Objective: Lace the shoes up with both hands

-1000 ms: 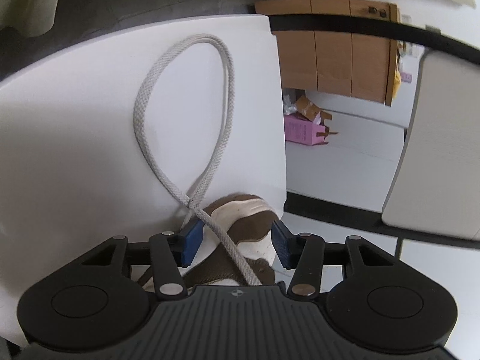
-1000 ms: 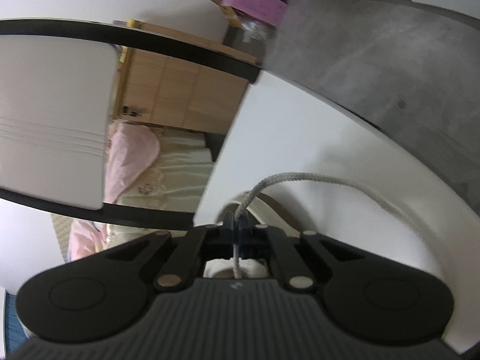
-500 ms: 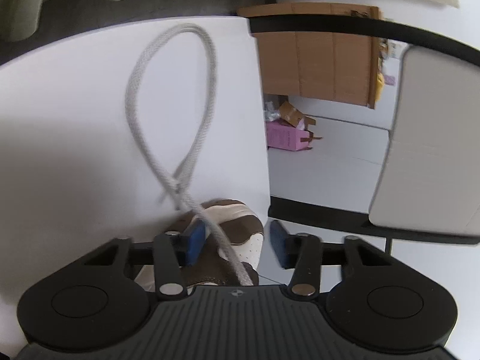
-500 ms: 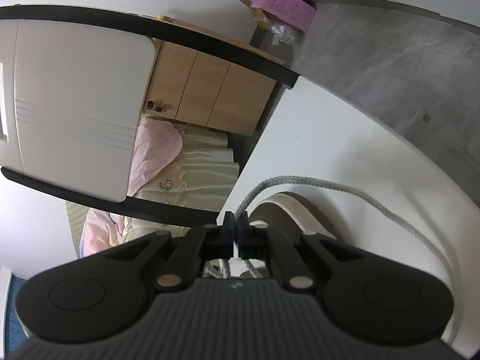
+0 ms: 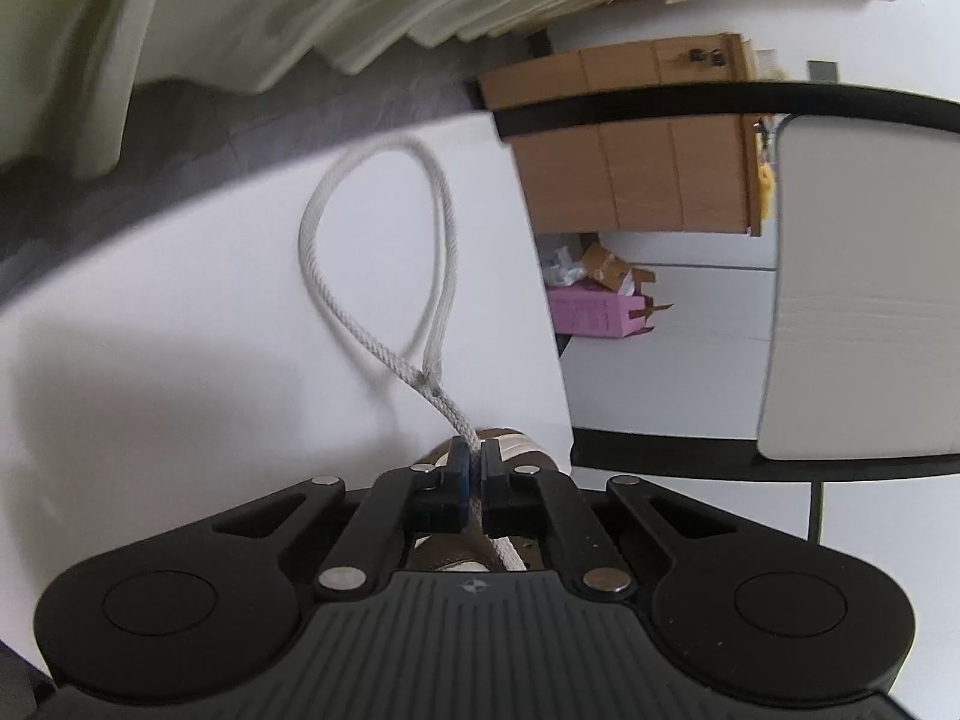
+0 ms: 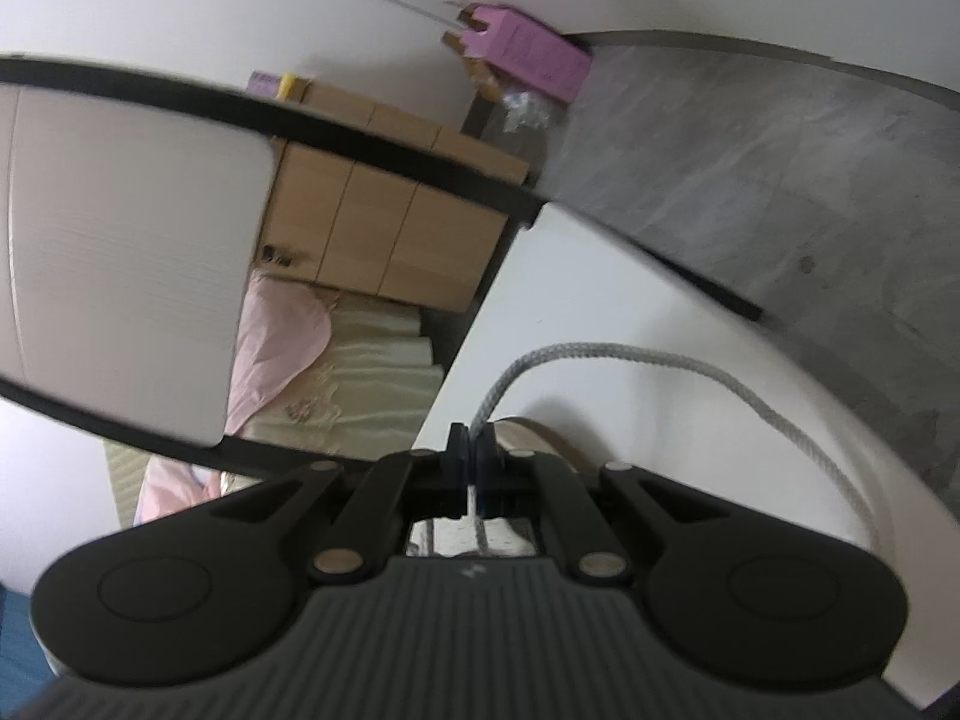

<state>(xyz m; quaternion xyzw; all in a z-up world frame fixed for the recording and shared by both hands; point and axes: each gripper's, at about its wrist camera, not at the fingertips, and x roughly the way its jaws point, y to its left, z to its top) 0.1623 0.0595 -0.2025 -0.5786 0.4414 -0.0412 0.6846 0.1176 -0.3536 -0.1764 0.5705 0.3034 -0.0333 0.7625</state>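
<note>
Both tools are clamped on the lace point(image 5: 312, 240) now. Left tool point(image 5: 473, 461) stood wide open over the shoe point(image 5: 510, 441) a second ago; it has snapped closed on the strand just below where the loop crosses. Right tool point(image 6: 472, 443) stays pinched on the other strand. Shoe sits on the white table point(image 5: 180, 330), directly under the tools. Looks ready to pull tight.

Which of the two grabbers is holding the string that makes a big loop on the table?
The left gripper. Its thick grey-white woven shoelace curls into a closed loop on the white table; the right gripper's lace only arcs sideways.
</note>
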